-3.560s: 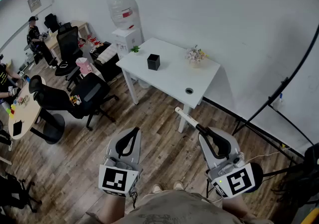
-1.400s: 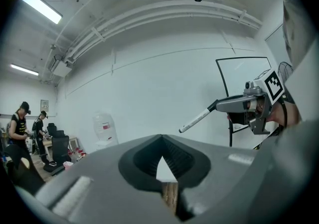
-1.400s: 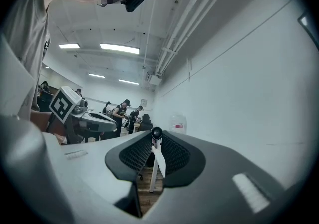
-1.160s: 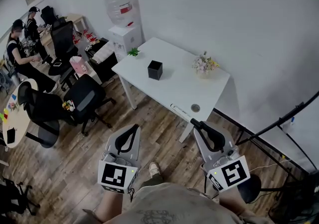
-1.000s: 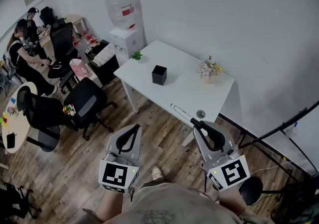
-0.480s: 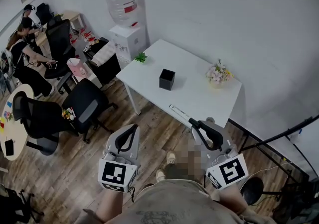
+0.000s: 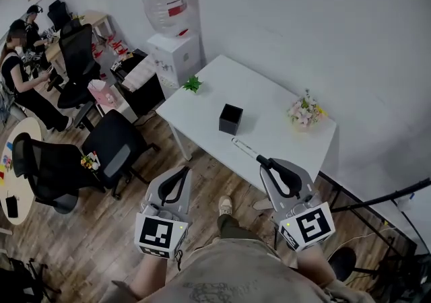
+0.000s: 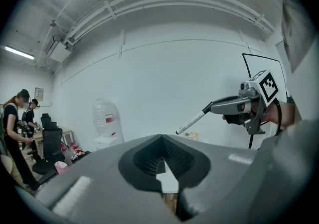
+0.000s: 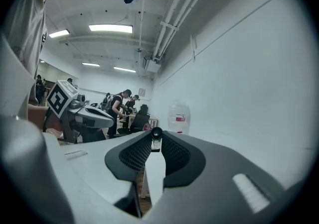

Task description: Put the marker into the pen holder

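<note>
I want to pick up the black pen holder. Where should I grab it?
Probably best to grab the pen holder across two opposite flat walls, coming down from above: it stands upright and square on the table, with clear space around it.

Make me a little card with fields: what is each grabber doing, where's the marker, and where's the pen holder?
right gripper: shut on the marker, which sticks out toward the table
left gripper: shut, holding nothing
pen holder: black, upright on the white table, nothing touching it
also on table: small green plant, flowers
task: marker not yet in the pen holder
</note>
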{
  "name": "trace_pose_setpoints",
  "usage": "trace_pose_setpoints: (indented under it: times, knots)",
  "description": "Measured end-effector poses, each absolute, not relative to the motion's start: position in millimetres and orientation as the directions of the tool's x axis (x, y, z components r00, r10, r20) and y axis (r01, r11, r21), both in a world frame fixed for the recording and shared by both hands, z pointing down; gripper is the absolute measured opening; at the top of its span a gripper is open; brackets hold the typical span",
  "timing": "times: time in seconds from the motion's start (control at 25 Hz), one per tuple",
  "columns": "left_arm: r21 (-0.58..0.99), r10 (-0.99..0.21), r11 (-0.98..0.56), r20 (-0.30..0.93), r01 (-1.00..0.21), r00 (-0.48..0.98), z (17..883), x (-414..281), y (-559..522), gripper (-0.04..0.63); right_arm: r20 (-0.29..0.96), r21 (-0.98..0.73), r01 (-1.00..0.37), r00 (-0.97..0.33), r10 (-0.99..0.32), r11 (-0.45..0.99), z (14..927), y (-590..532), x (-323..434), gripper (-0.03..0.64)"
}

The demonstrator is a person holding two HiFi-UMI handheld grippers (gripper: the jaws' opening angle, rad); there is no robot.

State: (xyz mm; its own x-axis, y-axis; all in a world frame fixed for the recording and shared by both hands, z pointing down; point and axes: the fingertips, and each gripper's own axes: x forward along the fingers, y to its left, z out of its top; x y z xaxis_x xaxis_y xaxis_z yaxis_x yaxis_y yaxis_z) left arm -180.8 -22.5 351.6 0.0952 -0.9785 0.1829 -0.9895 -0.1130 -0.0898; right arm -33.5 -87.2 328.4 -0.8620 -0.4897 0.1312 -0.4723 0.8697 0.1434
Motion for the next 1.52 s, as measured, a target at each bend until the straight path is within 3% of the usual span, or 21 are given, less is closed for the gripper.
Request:
trace_pose_setpoints:
  times: [0.48, 0.76, 1.52]
  knots:
    - [-0.115, -0.963, -0.15, 0.242, -0.982, 0.119, 371, -226, -170, 0.0, 0.201, 0.106, -0.481, -0.847, -0.492, 0.871, 364, -233, -78, 0.093]
    - [-0.125, -0.941, -0.201, 0.299, -0.972, 0.156, 390, -232, -238, 0.0, 0.303, 0.104, -0.495, -0.81, -0.502, 0.862, 399, -301, -91, 0.092]
    - [-0.121, -0.826, -0.418, 0.464, -0.9, 0.32, 445, -236, -313, 0.0, 0.489, 0.1, -0.483, -0.737, -0.466, 0.87, 455, -338, -129, 0.094]
